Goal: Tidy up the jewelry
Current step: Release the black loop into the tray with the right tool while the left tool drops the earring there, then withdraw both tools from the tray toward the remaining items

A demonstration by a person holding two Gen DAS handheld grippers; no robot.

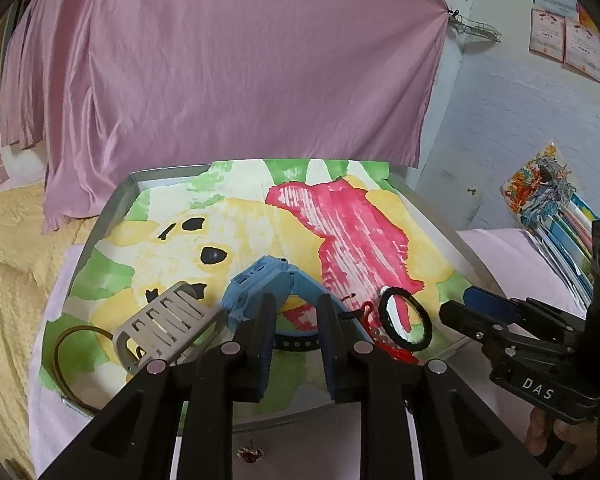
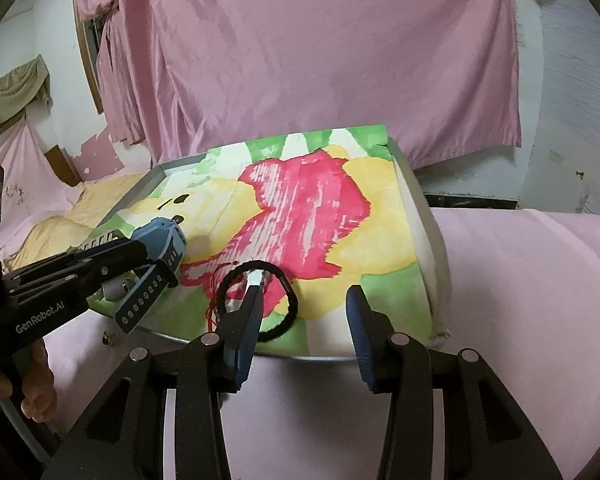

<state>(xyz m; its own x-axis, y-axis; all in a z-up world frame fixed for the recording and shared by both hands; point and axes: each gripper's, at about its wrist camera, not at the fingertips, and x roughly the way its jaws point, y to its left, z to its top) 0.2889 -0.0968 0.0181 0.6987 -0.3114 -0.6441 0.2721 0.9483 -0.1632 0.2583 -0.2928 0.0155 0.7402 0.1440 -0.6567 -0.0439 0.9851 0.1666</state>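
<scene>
I have the left gripper (image 1: 294, 308) with jaws apart astride the blue watch (image 1: 260, 280) on the tray (image 1: 112, 208); I'd centre on its strap before closing. Right gripper (image 2: 304, 300) hangs jaws apart by the black bracelet (image 2: 276, 320), just beside the watch.

Blue watch (image 1: 260, 284) lies strap-looped beside a black bracelet (image 1: 406, 318) and, seemingly, red beaded cord (image 1: 374, 330).
</scene>
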